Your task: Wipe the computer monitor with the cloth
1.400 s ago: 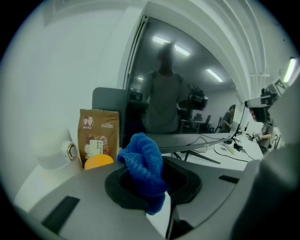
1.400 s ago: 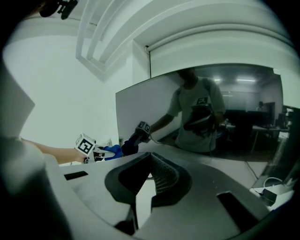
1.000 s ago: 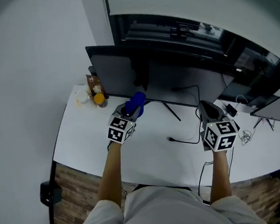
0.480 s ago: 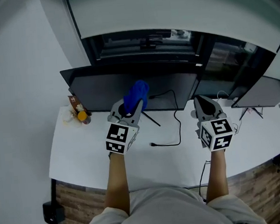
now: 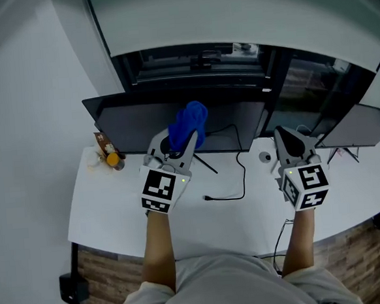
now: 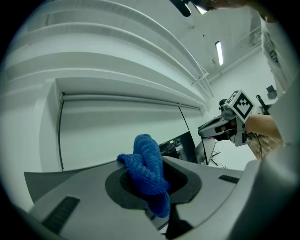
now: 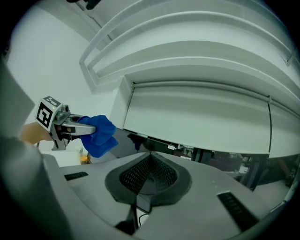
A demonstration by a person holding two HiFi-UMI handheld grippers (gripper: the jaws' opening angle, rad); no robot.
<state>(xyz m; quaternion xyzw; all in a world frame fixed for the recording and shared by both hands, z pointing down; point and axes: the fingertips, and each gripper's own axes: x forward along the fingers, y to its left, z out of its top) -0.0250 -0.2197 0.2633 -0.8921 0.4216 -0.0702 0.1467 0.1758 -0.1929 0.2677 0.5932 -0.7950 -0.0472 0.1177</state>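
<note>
Jaws of the left gripper (image 6: 154, 187) are clenched on a blue cloth (image 6: 146, 164), which bunches up out of them in a thick fold. Those of the right gripper (image 7: 147, 176) are pressed together with nothing between them.

In the head view the dark computer monitor (image 5: 142, 122) stands along the back of the white bench (image 5: 116, 206), with a second screen (image 5: 355, 125) off to its right. The cloth (image 5: 189, 123) is held up in front of the monitor's middle. No view shows for certain whether it touches the panel. The right gripper (image 5: 286, 137) hangs near the monitor's right end, apart from it.

The step in hand appears to be bringing the cloth onto the screen for the first stroke. To do it well, lead with the soft fold that stands proud of the jaws, so that only fabric meets the glass and never the hard jaw tips. Press lightly, since the monitor rests on thin stand legs and would likely rock backward under a firm push. Sweep in long, overlapping passes from the top edge downward.

A black cable (image 5: 235, 187) lies loose on the bench below the screen, and a small orange-capped bottle (image 5: 114, 160) stands by its left corner. Low strokes should stop short of both.
</note>
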